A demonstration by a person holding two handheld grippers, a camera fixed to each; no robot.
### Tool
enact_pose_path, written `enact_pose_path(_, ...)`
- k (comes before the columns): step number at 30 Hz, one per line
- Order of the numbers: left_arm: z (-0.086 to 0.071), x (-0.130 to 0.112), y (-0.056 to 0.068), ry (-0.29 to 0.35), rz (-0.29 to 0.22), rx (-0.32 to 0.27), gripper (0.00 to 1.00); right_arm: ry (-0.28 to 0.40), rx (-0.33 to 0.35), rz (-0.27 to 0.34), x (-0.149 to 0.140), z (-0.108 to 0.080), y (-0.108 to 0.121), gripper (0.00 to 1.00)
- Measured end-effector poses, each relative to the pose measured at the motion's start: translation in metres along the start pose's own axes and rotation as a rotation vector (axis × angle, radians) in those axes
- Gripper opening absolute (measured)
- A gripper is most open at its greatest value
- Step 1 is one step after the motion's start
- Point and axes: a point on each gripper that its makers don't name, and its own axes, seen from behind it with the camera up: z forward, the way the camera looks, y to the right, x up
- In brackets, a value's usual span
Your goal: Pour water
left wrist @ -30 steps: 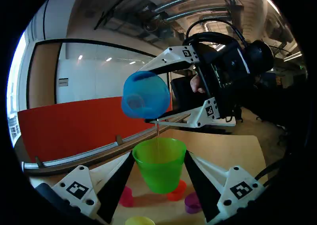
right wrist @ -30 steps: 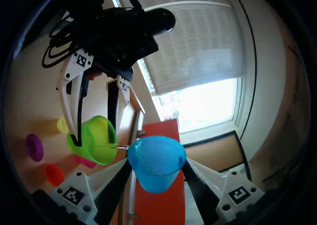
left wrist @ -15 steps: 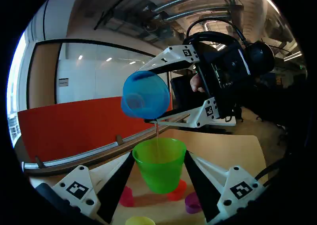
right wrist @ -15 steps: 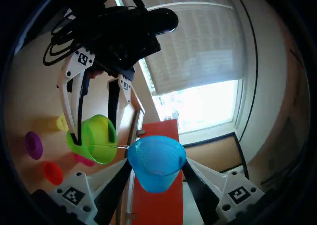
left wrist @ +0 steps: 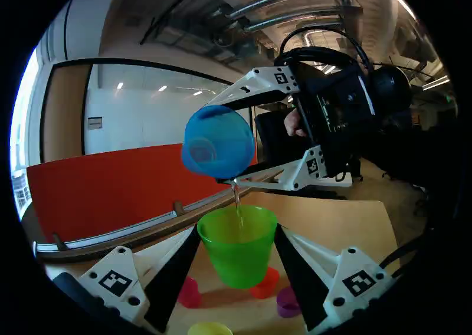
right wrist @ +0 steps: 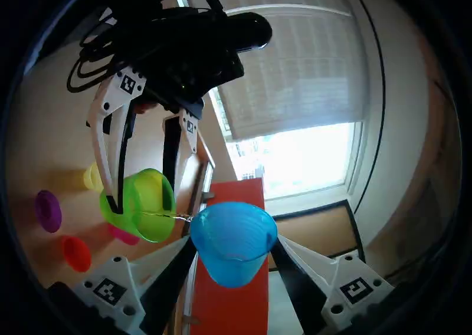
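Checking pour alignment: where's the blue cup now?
In the left gripper view the blue cup is upper centre, tipped in the right gripper, just above the green cup the left gripper holds.

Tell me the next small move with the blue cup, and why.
Probably tilt the blue cup slightly further, lip above the green cup: the water stream is thin and lands inside the green cup, so the pour looks unfinished.
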Motion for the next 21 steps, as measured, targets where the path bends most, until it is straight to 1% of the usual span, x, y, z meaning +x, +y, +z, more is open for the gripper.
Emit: enact_pose_path(21,0.0001,-0.0001,0.0014,-0.002,0.003,-0.002,0.88,-0.004,-0.014,-0.054,-0.0006,-0.0003,0.0063,0.90)
